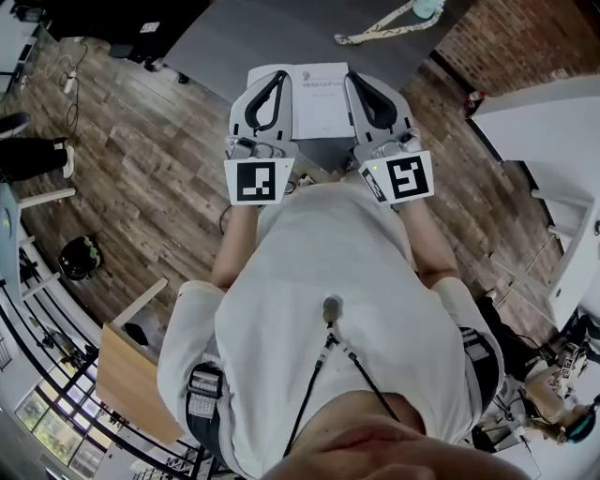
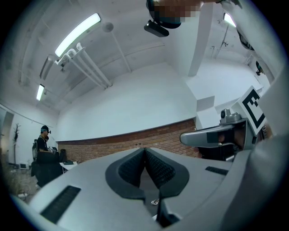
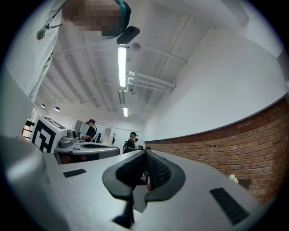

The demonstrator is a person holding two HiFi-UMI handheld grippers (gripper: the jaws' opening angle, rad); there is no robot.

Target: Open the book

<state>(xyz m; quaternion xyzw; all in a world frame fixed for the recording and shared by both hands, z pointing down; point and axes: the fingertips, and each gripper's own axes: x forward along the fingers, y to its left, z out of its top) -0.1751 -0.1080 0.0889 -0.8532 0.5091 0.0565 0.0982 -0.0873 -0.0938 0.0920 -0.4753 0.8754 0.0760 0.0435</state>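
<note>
A wooden floor (image 1: 141,159) fills most of the head view, with a dark grey tabletop (image 1: 234,37) at the far side and a brick wall (image 1: 525,37) at the far right. A person in a white T-shirt (image 1: 328,281) stands at the near edge of that tabletop and holds both tools up in front of the chest. The two tools are side by side and apart, and each shows a cube with a black-and-white square marker facing the head camera, one on the left (image 1: 260,180) and one on the right (image 1: 405,176). The left tongs (image 1: 278,75) are clenched: in the left gripper view their ribbed black pads (image 2: 158,169) meet at the tips (image 2: 145,151) with nothing caught between them, and beyond them are only a white wall, a brick band and ceiling lights. The right tongs (image 1: 359,80) are likewise clenched on nothing, their tips (image 3: 145,153) touching in the right gripper view, which looks towards the ceiling and a brick wall. The book (image 1: 319,98) lies flat and closed on the tabletop close to its near edge, its white cover up with small print near the far end. From the head view it shows between the two tongs, and whether either touches it cannot be told. On the far part of the tabletop, well apart from the book, lies a patterned yellowish strap (image 1: 380,28).
</note>
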